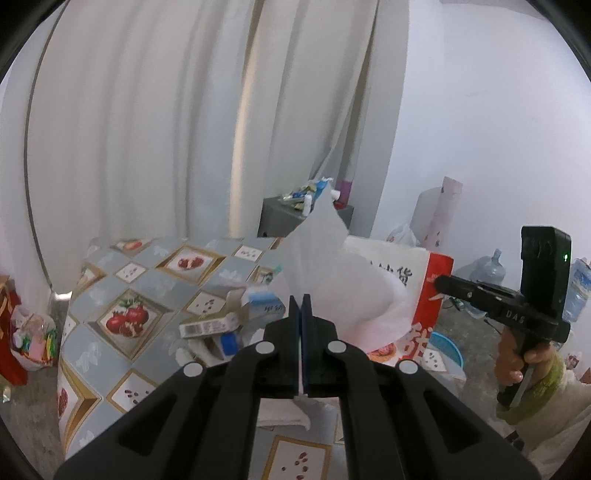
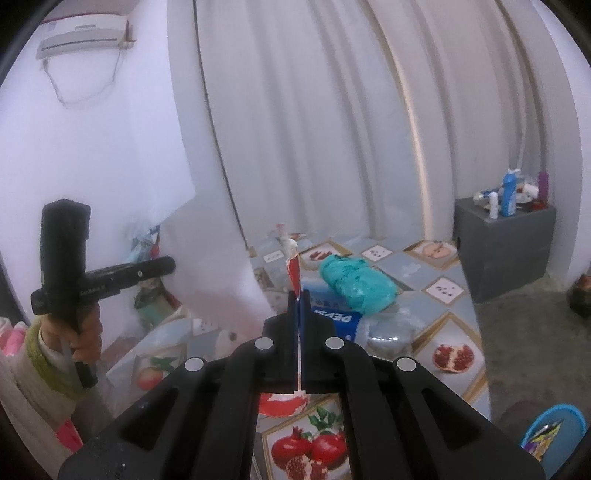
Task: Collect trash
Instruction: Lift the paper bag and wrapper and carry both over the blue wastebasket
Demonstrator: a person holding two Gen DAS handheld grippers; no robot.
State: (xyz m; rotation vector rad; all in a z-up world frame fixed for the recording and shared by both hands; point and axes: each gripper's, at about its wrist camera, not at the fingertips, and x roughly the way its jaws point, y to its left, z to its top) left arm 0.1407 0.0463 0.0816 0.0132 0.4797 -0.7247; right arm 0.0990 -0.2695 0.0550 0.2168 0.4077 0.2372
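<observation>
White curtains are hung behind the fruit-patterned tablecloth. A grey cabinet topped with bottles is seen at 3 o'clock in the right view, an air conditioner at 10 o'clock. A water jug is stood on the floor at 3 o'clock in the left view.

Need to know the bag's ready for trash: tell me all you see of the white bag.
The white bag is thin, translucent plastic with red panels and dark printed characters. It hangs above the table, mouth stretched between both grippers: left gripper pinches its white edge, right gripper its red-and-white edge. Its bottom is hidden.
</observation>
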